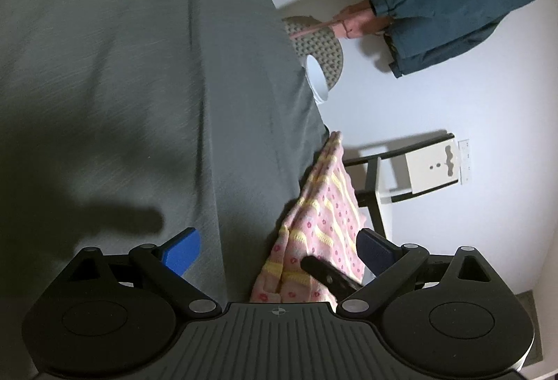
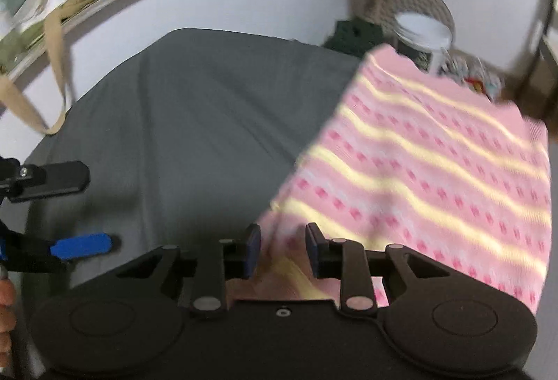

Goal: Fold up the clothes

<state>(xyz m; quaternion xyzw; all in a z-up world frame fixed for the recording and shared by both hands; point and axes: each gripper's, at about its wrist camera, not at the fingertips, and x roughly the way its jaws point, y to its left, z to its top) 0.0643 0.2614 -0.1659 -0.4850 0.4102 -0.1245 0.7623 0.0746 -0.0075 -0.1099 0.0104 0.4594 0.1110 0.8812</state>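
Pink-and-yellow knit garment [image 2: 429, 157] is hanging rightward from our right gripper [image 2: 283, 249], seemingly pinched between nearly closed jaws; our left gripper [image 1: 279, 249] is gaping empty beside it.

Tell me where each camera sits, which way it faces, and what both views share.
Left wrist: on the left gripper, rolled sideways, looking along the grey sheet toward a wall; open blue fingers.
Right wrist: on the right gripper, facing the sheet and shelf; a hand at left.
Shared: sheet, pink cloth, left gripper.
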